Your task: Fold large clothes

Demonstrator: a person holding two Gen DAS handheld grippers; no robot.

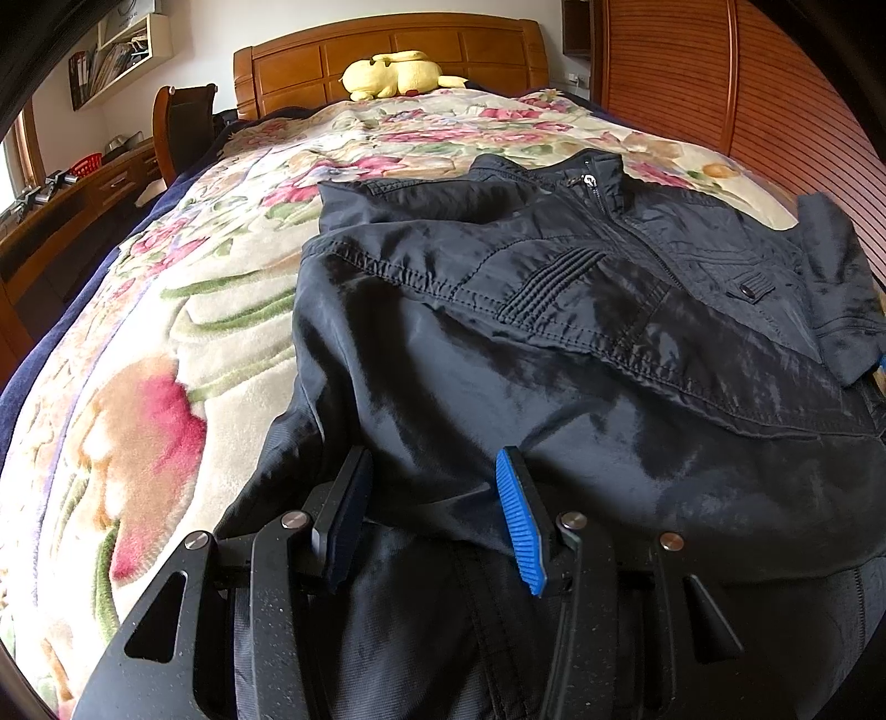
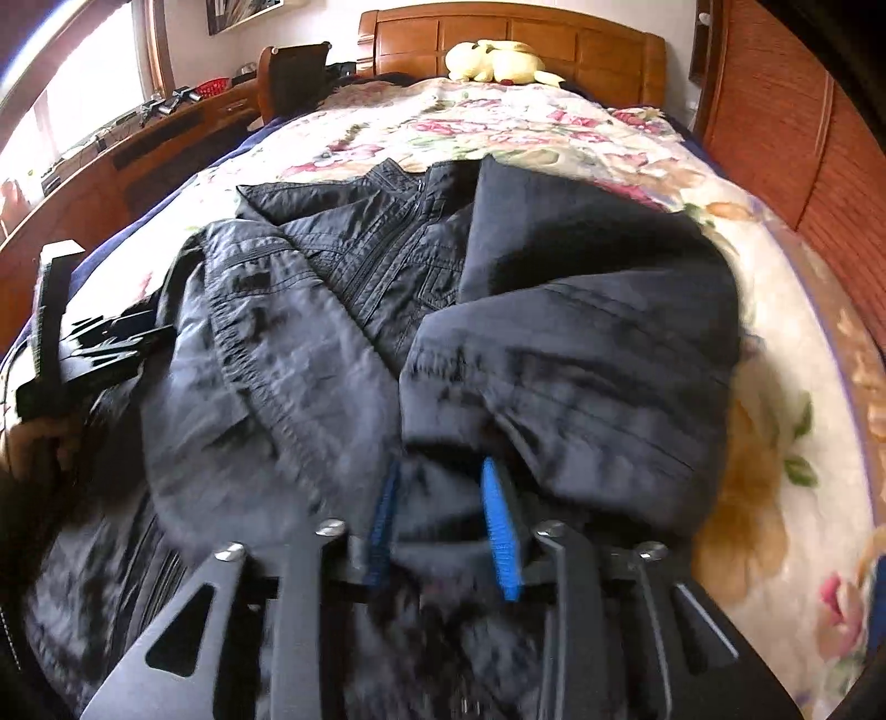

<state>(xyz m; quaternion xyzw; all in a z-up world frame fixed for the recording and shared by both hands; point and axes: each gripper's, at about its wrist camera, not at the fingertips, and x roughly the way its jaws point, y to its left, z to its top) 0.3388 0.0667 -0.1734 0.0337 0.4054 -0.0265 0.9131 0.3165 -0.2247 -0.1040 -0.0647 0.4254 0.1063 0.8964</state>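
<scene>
The left gripper hovers low over the near part of the black jacket, its jaws set wide apart; dark fabric lies between and under the blue-ribbed pads, but nothing is pinched between them. The right gripper has its jaws at a narrower gap, with the cuff end of a folded sleeve resting at and over the pad tips; motion blur keeps me from telling whether the fabric is actually clamped.

The jacket lies flat, front side up, on the floral blanket of the bed, toward its right half. Its long axis runs near to far: the collar and zipper top point at the far wooden headboard, and the hem is near, beneath the grippers. The left sleeve is folded diagonally across the chest; the right sleeve is doubled over onto the right side. A yellow plush toy sits at the headboard.
</scene>
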